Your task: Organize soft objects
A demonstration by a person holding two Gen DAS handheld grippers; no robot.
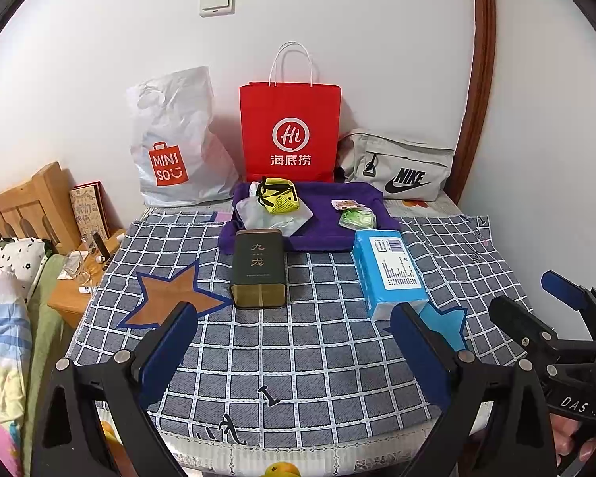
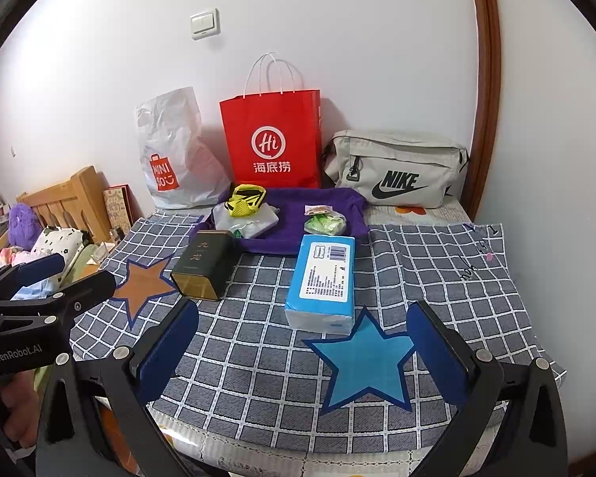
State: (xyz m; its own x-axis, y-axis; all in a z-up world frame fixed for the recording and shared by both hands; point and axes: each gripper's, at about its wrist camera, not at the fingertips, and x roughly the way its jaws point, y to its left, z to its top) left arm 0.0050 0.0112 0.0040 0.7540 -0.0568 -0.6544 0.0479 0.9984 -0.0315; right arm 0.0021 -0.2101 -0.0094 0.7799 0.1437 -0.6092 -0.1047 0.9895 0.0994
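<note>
Both grippers hover low over the near edge of the desk (image 2: 258, 357), each with its jaws spread wide and holding nothing: the left gripper (image 1: 294, 342) faces the tin (image 1: 259, 268), the right gripper (image 2: 302, 342) faces the tissue pack (image 2: 322, 284). The step in hand appears to be the first approach to a soft item, most likely the tissue pack, which lies flat on the checked cloth just behind the blue star (image 2: 367, 365) and just in front of the purple tray (image 2: 318, 198). Its long axis runs near-to-far, away from the right gripper, with the barcode end pointing toward the tray and one short end facing the jaws; in the left wrist view it leans slightly to the right. To grip well, advance the right gripper straight along that axis, keep the jaws level with the mid-height of the pack, and close across its width (the short dimension), since the wrapper will probably yield and slip under a shallow pinch. Keep clear of the tin, which is rigid and stands well to the left. The tray already carries a yellow pouch (image 2: 245, 200) and a green packet (image 2: 325, 223); set the pack down between them
</note>
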